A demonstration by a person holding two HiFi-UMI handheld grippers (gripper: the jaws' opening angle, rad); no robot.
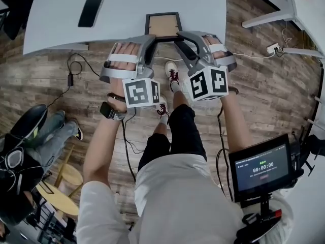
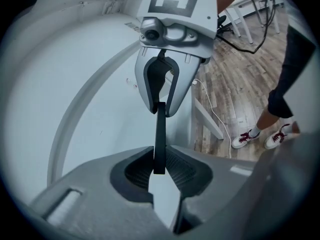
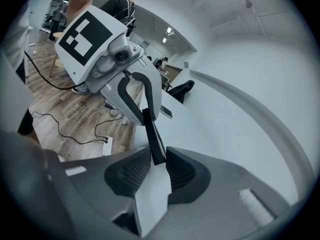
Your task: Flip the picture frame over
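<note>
The picture frame (image 1: pixel 163 25) is black with a brown back panel facing up, and it sits tilted at the near edge of the white table (image 1: pixel 127 14). My left gripper (image 1: pixel 151 38) is shut on its near left corner and my right gripper (image 1: pixel 179 36) on its near right corner. In the left gripper view the frame (image 2: pixel 160 129) appears edge-on as a thin black bar clamped between my pads (image 2: pixel 176 170), with the right gripper (image 2: pixel 161 84) at its far end. The right gripper view mirrors this: the frame (image 3: pixel 153 134) runs from my jaws to the left gripper (image 3: pixel 135 96).
A black phone (image 1: pixel 92 8) lies on the table to the far left. Another white table (image 1: pixel 284 6) stands at the top right, with a power strip (image 1: pixel 272 48) and cables on the wooden floor. A monitor (image 1: pixel 261 166) sits at the lower right; a seated person (image 1: pixel 45 131) is at the left.
</note>
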